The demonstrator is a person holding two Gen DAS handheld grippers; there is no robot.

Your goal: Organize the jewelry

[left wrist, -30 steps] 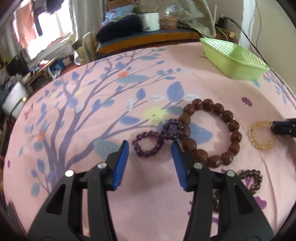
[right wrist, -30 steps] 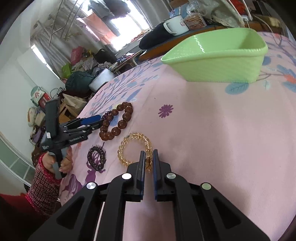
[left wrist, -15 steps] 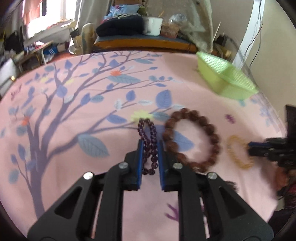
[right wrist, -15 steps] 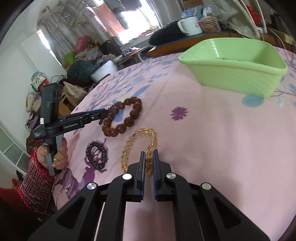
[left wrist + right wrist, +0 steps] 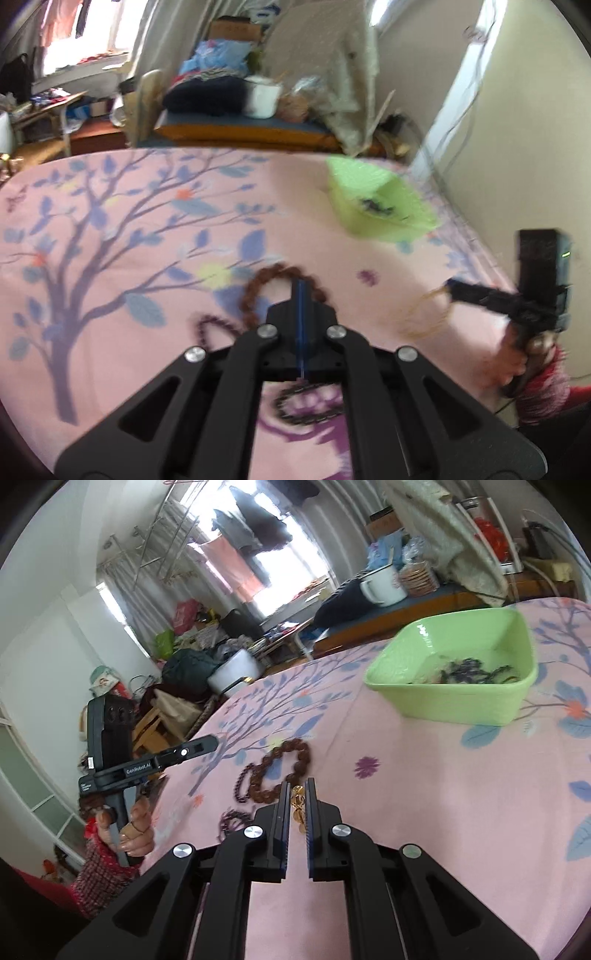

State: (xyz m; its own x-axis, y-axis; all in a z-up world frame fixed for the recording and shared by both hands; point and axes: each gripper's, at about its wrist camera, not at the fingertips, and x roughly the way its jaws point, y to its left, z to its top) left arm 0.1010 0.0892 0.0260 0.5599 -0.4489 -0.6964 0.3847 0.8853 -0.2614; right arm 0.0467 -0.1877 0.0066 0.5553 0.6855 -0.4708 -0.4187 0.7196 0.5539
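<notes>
Done: some beads in green basin [image 5: 461,705], well ahead | right hand-held gripper [image 5: 297,805]: clamped on amber bracelet [image 5: 297,799] | left hand-held gripper [image 5: 301,284]: jaws just closed, apparently empty | to do: purple bracelet [image 5: 208,326] beside it, brown bracelet [image 5: 255,291] ahead

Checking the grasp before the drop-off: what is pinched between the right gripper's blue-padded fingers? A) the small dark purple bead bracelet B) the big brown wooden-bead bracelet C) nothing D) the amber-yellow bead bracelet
D: the amber-yellow bead bracelet sits clamped in the right gripper.
</notes>
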